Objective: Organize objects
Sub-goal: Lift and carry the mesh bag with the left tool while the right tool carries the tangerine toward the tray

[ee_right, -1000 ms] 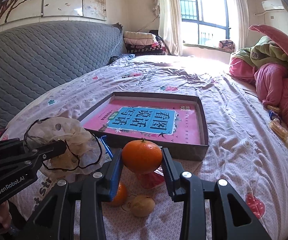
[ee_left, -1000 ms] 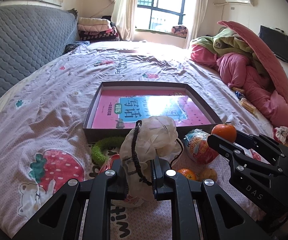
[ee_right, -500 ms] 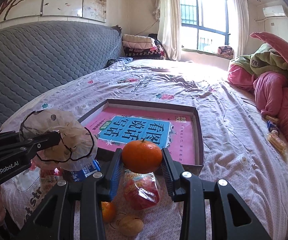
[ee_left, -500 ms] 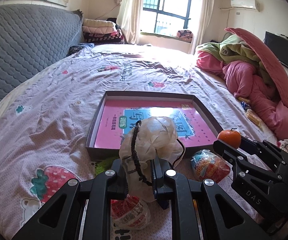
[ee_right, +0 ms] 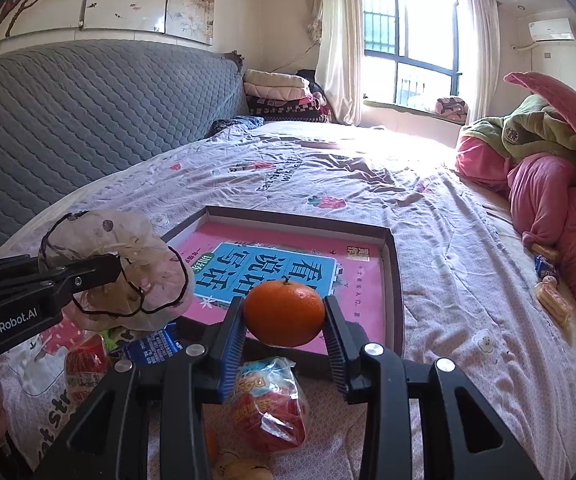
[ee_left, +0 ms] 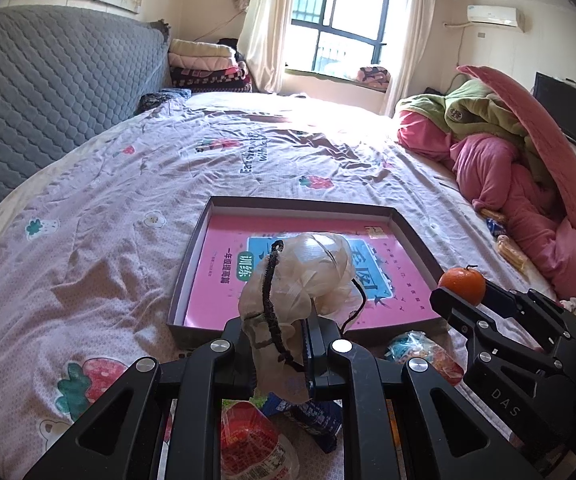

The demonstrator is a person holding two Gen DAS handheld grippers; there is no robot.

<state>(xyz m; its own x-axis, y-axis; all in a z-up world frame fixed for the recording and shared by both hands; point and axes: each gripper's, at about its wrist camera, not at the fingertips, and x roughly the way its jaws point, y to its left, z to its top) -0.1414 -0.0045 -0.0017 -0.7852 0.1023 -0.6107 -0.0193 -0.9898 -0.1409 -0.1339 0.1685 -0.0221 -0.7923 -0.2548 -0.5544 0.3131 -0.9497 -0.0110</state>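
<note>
From the left wrist camera, my left gripper is clamped on a crumpled sheer pouch with a dark drawstring; the pouch bulges above the fingertips and blocks much of the printing on the pink book lying in the shallow box just ahead. The pads themselves are buried in the fabric, so I can't make out exactly where they bite. Below the tool, a red snack packet and a blue packet are cut off by the gripper's frame. My right gripper grips an orange squarely between its pads, held above the box's near wall; under it a red-and-blue wrapped snack shows, and a pale lumpy thing at the bottom edge is too cropped to name. Compared with a second ago, both tools have carried their loads toward the box: the green ring seen beside the left tool has dropped out of view, and the box's near edge now sits right under both sets of fingers.
</note>
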